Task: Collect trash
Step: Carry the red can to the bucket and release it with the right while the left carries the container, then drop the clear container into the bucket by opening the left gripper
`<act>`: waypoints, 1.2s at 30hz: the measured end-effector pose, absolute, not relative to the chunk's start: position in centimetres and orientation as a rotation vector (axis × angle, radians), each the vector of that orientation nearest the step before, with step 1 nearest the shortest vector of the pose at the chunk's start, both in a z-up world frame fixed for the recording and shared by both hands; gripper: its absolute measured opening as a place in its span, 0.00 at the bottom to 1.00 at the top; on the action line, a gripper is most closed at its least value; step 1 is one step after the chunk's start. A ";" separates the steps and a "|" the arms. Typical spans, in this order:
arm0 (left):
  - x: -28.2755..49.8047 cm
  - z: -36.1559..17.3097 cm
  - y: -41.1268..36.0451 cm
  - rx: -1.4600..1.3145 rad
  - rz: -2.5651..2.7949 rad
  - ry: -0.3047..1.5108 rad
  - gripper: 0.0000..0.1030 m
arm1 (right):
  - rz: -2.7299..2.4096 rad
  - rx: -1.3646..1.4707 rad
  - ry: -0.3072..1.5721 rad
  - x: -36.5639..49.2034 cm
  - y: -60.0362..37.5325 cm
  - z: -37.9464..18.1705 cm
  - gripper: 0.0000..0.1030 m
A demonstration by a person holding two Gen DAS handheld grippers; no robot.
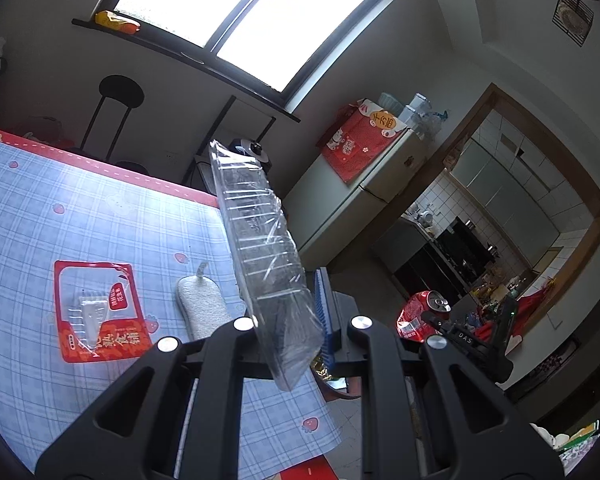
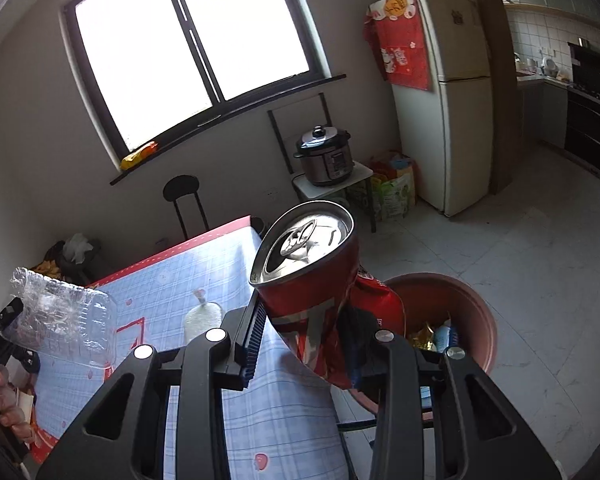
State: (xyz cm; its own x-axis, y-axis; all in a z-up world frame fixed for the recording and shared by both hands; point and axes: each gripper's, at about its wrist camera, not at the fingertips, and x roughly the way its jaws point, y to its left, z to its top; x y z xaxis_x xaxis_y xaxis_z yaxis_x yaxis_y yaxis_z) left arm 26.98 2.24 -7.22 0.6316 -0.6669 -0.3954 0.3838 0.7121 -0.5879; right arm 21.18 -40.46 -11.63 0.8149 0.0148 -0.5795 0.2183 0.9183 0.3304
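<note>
A: Carrying both pieces to the bin is the step in hand, I'd judge. The crushed red can [image 2: 316, 280] is clamped between the jaws of the right gripper [image 2: 312, 344], in the air off the table's edge, with the brown bin [image 2: 476, 304] just below and beyond it.

B: And the other one?

A: The left gripper [image 1: 292, 336] is closed on a clear plastic tray [image 1: 260, 240], pinched edge-on by its lower end, tilted up over the table's edge.

B: How to do it well?

A: Get the can squarely over the bin mouth before the jaws part; the tray is long and light, so it wants lowering close to the rim.

B: What's in the bin?

A: Some wrappers, gold and pale blue; the rest is hidden. A red food packet [image 1: 100, 312] and a white sponge [image 1: 200, 304] lie on the checked tablecloth [image 1: 60, 208].
</note>
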 end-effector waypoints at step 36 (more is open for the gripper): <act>26.5 -5.6 -9.7 -0.356 -0.730 0.664 0.17 | -0.205 0.395 0.591 21.3 -49.0 -10.5 0.94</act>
